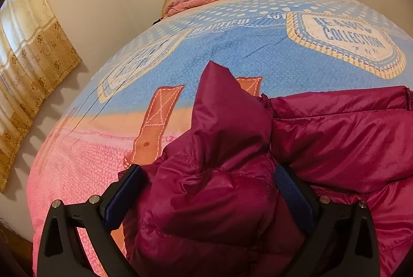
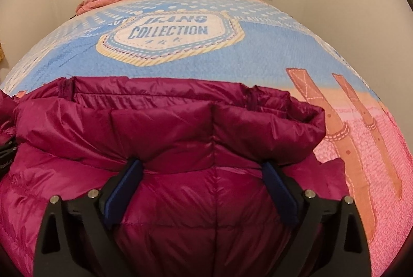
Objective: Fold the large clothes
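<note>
Magenta down jacket (image 2: 180, 148) lying across the printed bedspread (image 2: 258, 57), lower part running out of view, hood edge facing the headboard, left gripper (image 1: 209, 189) straddling a bunched sleeve, grip unclear, right gripper (image 2: 202, 179) gaping wide over the back, pinching nothing.

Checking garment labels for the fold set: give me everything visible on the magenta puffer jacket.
The magenta puffer jacket is shiny, thin, quilted fabric with stitched channels, puffy as if down-filled. It lies rumpled on the blue-and-pink printed bedspread, hood or collar edge bunched toward the headboard. In the left wrist view one part, a sleeve or a corner, stands up in a peak. The left gripper and right gripper each straddle a bulge of fabric with jaws wide; whether the pads press cannot be told.
</note>
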The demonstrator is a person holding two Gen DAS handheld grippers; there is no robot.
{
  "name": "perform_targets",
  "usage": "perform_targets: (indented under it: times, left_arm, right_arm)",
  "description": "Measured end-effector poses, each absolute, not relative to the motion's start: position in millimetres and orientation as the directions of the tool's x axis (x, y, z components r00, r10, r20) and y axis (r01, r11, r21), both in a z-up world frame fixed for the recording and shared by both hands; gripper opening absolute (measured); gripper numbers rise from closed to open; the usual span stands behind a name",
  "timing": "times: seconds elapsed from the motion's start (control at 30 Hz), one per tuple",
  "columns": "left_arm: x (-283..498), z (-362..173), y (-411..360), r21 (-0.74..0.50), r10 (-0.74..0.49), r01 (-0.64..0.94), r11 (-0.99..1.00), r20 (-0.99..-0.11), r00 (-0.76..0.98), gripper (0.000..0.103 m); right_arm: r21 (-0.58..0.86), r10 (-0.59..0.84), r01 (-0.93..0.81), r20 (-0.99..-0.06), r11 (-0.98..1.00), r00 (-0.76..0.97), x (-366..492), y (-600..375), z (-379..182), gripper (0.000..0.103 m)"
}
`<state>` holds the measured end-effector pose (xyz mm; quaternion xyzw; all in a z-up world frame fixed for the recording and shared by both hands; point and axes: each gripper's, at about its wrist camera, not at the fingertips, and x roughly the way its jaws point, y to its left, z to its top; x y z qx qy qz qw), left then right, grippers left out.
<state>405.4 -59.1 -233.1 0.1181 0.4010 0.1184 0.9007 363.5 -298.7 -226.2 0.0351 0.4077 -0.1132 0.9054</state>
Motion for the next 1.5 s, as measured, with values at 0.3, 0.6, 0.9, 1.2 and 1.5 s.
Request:
perform_targets:
  times: [0.3,0.6,0.9,1.2,1.5]
  left_arm:
    - [405.7,-233.5,-59.1,0.306,0.307,-0.119,0.945,-0.695,0.650,0.102]
    - [405.6,-233.3,-58.6,0.303,0.305,-0.120,0.945,-0.695,0.651,0.102]
    - [404.9,-227.9,-59.9,0.323,0.315,-0.112,0.940,-0.695,0.646,0.102]
    - [345.2,-178.0,-49.2,0.249,0.258,-0.128,0.960,-0.612,0.747,0.102]
    - [355.0,-221.0,-44.7,0.248,0.282,-0.151,0.957,-0.672,0.685,0.102]
  right_arm:
    - [-0.041,-0.189,0.242,-0.754,0.969,0.629,365.4,-298.3,-228.2,0.098]
    - [-0.045,-0.193,0.243,-0.754,0.969,0.628,366.7,-298.5,-227.8,0.098]
    - [-0.064,-0.209,0.249,-0.758,0.966,0.618,368.0,-297.2,-226.6,0.099]
    - [-0.045,-0.192,0.214,-0.641,0.976,0.743,335.1,-239.1,-167.7,0.088]
    - [-0.117,-0.222,0.197,-0.682,0.974,0.697,347.8,-205.2,-220.0,0.088]
